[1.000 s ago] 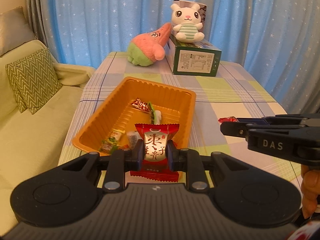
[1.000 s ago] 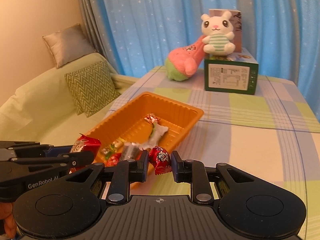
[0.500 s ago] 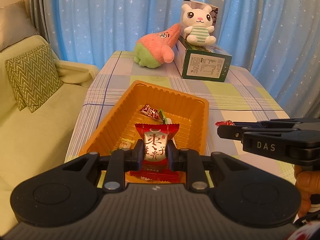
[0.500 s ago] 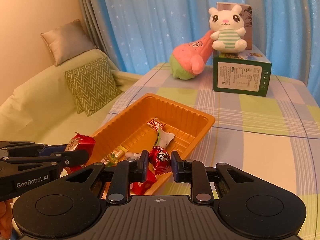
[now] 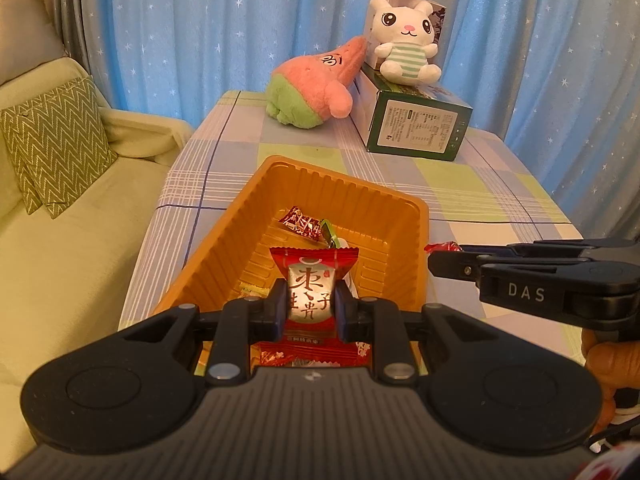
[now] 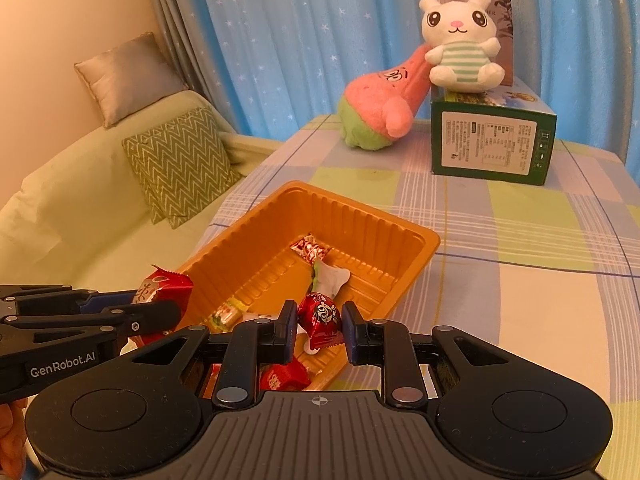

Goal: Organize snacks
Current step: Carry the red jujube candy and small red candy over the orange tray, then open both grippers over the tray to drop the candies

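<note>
An orange tray point(image 5: 416, 216) point(image 6: 420, 248) sits on the checked table and holds several wrapped snacks. My left gripper point(image 5: 310, 300) is shut on a red and white snack packet point(image 5: 312, 280) above the tray's near end; the packet also shows in the right wrist view point(image 6: 160, 288). My right gripper point(image 6: 320, 320) holds a small red candy point(image 6: 322, 318) over the tray's near right corner; its jaws have parted a little and the right one stands just off the candy. The right gripper also shows in the left wrist view point(image 5: 440, 258), with the candy's tip point(image 5: 442, 247).
A green box point(image 6: 490, 146) with a white bunny plush point(image 6: 460, 46) on it and a pink plush point(image 6: 380, 108) stand at the table's far end. A sofa with a zigzag cushion point(image 6: 180, 168) lies left of the table.
Both grippers have moved forward over the tray with their snacks. The right gripper's jaws have opened slightly around the candy.
</note>
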The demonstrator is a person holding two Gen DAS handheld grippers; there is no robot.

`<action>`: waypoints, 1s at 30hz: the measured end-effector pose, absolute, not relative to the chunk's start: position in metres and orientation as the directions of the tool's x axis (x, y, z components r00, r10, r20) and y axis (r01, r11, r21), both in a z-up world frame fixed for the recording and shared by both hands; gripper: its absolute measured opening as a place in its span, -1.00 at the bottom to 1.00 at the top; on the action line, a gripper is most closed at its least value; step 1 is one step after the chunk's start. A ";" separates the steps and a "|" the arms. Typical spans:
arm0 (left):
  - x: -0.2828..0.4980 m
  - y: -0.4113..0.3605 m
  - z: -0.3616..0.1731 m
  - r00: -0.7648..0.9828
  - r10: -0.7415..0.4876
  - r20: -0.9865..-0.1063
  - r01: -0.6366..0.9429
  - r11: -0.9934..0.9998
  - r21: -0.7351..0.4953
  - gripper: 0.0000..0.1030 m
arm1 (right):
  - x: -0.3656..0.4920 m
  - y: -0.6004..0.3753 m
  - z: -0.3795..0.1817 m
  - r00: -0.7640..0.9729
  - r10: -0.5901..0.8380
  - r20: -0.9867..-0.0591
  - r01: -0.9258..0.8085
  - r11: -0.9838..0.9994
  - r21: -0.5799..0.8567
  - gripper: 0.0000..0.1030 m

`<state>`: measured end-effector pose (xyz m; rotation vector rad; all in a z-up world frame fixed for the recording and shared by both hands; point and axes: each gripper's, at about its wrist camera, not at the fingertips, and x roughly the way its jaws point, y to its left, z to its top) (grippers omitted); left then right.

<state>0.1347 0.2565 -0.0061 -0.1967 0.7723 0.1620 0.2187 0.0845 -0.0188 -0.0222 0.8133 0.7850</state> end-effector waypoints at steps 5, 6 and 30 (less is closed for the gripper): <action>0.147 0.265 -0.010 0.701 0.069 -0.709 -0.213 0.970 -0.116 -0.59 | 0.231 0.091 -0.021 0.425 0.618 -0.661 -0.637 0.723 0.267 -0.53; 0.150 0.266 -0.011 0.701 0.069 -0.710 -0.211 0.971 -0.115 -0.59 | 0.233 0.093 -0.021 0.423 0.618 -0.662 -0.637 0.723 0.268 -0.53; 0.216 0.288 -0.033 0.687 0.055 -0.725 -0.174 0.981 -0.090 -0.59 | 0.278 0.119 -0.042 0.407 0.602 -0.687 -0.621 0.734 0.275 -0.53</action>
